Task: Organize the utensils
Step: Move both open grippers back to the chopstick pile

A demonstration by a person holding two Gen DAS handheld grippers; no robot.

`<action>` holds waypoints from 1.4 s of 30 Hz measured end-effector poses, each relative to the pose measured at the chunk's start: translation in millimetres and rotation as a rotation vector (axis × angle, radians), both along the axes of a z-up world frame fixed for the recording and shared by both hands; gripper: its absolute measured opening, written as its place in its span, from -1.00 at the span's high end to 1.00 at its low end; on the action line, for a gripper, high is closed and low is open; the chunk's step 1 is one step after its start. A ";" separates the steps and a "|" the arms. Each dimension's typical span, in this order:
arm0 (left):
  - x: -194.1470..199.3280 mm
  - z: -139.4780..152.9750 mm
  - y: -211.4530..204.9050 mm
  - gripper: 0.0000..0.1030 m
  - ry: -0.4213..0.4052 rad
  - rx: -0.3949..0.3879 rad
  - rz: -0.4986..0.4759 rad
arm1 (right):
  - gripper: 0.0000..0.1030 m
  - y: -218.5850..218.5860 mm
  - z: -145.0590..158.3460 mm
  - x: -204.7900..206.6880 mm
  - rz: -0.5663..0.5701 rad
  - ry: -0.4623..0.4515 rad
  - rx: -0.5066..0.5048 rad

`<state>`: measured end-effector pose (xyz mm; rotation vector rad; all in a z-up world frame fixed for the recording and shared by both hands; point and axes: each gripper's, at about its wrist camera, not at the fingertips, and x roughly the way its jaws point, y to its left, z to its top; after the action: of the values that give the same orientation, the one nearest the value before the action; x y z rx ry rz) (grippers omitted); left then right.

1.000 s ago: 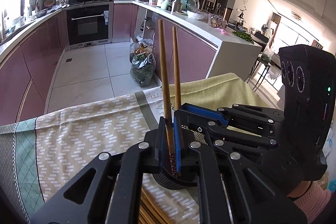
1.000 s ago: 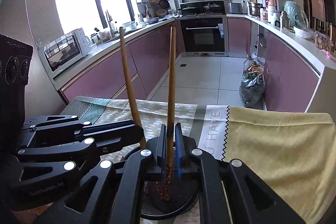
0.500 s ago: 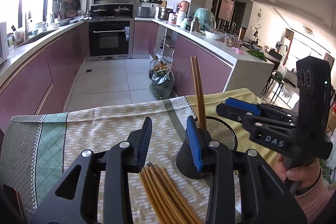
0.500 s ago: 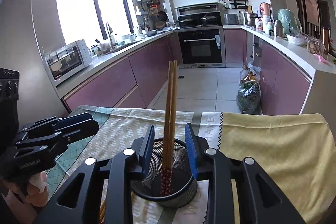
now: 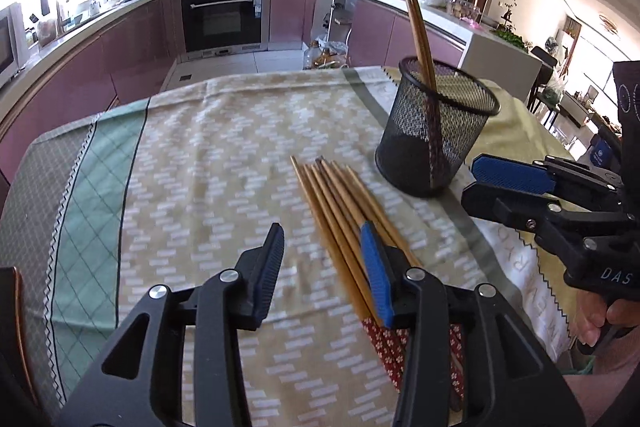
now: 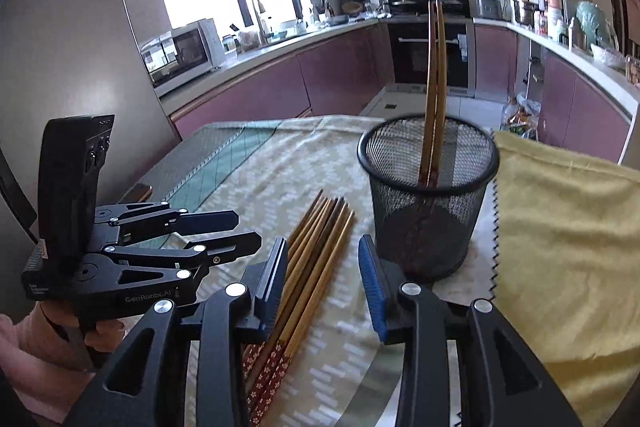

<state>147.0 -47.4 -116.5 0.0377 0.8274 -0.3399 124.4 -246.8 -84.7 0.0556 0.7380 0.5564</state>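
Note:
A black mesh cup [image 5: 432,131] [image 6: 428,211] stands on the table with two chopsticks [image 5: 416,23] [image 6: 434,67] leaning upright in it. Several loose wooden chopsticks [image 5: 340,203] [image 6: 320,227] with red patterned ends lie bundled on the cloth beside the cup. My left gripper [image 5: 322,247] [image 6: 246,227] hovers low over the bundle, its jaws opening, and its right finger covers some sticks. My right gripper [image 6: 324,251] [image 5: 474,183] is also opening, with the bundle running under and between its fingers and no pad pressing on it.
A patterned beige and green tablecloth [image 5: 192,163] covers the table, and a yellow cloth [image 6: 560,227] lies to the right of the cup. A person's hand [image 5: 600,319] holds each gripper. Purple kitchen cabinets, an oven and the floor lie beyond the far table edge.
Both grippers let go of the chopsticks they held upright in the cup, opened, and drew back and down toward the loose bundle. Those two chopsticks now lean in the cup.

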 end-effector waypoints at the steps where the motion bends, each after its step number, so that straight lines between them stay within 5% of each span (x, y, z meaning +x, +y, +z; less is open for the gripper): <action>1: -1.7 -5.3 0.7 0.23 0.016 0.001 0.002 | 0.33 3.4 -6.5 0.9 0.002 0.023 -0.004; 11: -14.9 -28.1 -2.6 0.23 0.069 0.018 -0.006 | 0.33 23.8 -38.0 -4.5 0.011 0.113 -0.041; 32: -14.2 -25.8 1.1 0.25 0.087 -0.013 -0.007 | 0.33 22.3 -38.7 -4.5 -0.018 0.126 -0.064; 42: -6.7 -26.2 -5.2 0.28 0.088 0.041 -0.011 | 0.42 16.4 -43.7 -0.7 -0.038 0.144 -0.097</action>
<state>140.3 -52.6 -142.6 0.0655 0.9219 -0.3371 123.7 -230.4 -128.4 0.0194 0.9019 0.4830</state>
